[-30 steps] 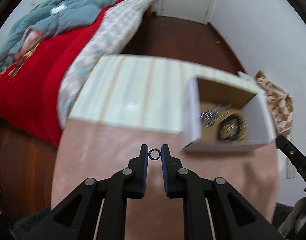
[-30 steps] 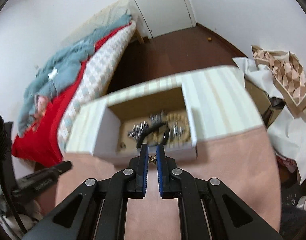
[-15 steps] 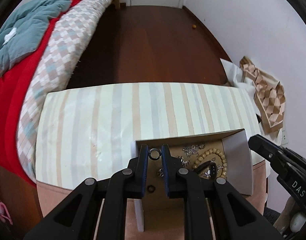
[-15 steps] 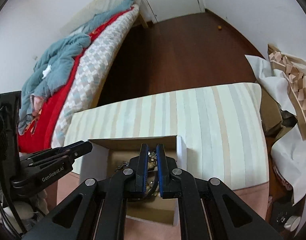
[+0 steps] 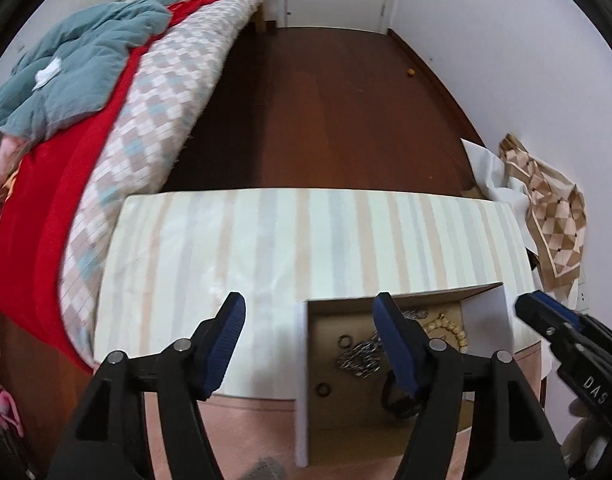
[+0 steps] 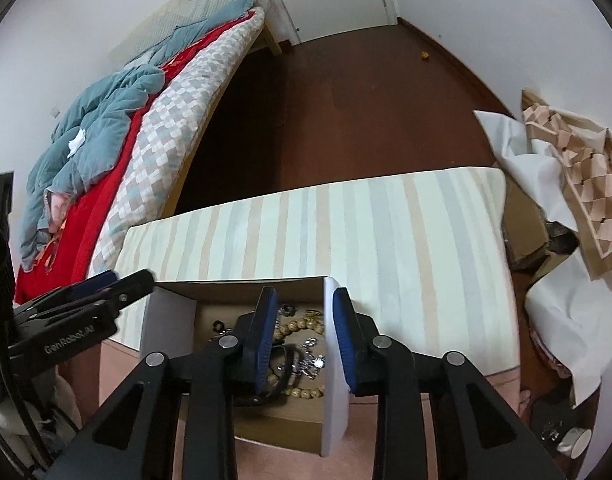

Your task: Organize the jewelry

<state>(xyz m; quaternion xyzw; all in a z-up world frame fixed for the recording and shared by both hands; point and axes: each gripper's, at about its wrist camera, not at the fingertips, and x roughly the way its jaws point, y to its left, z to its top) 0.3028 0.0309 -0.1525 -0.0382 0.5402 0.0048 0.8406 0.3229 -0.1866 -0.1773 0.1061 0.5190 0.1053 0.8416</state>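
A small white cardboard box (image 5: 301, 400) with a brown floor stands on the table. Inside lie small dark rings (image 5: 345, 340), a silver chain (image 5: 359, 358), a pale bead bracelet (image 5: 449, 330) and a black bracelet (image 5: 401, 404). My left gripper (image 5: 309, 304) hovers over the box's left wall, its jaws opening with nothing between the pads. My right gripper (image 6: 304, 300) hangs over the box's right wall (image 6: 334, 392), its jaws also opening, with no jewelry between the pads. Below it lie the bead bracelet (image 6: 298, 326) and the silver chain (image 6: 311, 358). Each gripper shows at the edge of the other's view.
A striped cloth (image 5: 306, 232) covers the far half of the table, with pink surface (image 5: 246, 432) nearer me. A bed (image 5: 66, 120) with red and teal covers stands on the left. Patterned fabric (image 5: 553, 208) and white paper are piled on the right, with dark wooden floor beyond.
Both grippers came forward from the pink surface to above the box, then opened. The small ring is gone from the left jaws and the small gold piece from the right jaws.
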